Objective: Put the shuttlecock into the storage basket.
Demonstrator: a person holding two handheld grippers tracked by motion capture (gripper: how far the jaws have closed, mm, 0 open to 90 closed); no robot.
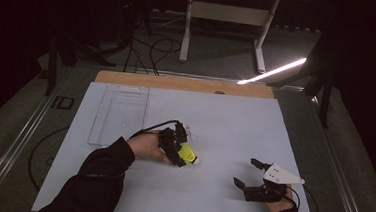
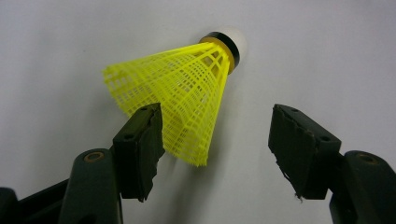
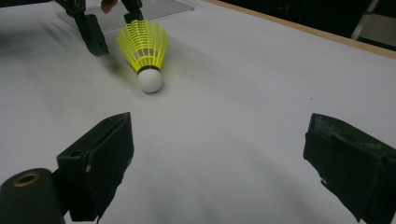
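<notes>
No legible text or labels.

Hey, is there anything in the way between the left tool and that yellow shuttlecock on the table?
Nothing visible. The left tool is open, its jaws either side of the shuttlecock skirt's open end, with bare table around it.

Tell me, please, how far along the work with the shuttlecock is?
Early stage. Done: the left gripper has reached the shuttlecock, which lies on the white board; its open jaws straddle the yellow skirt. In hand: closing on it; the left gripper view shows a gap at one jaw, so no grip yet. Left: lifting and placing, perhaps in the clear tray. The right gripper waits open.
</notes>
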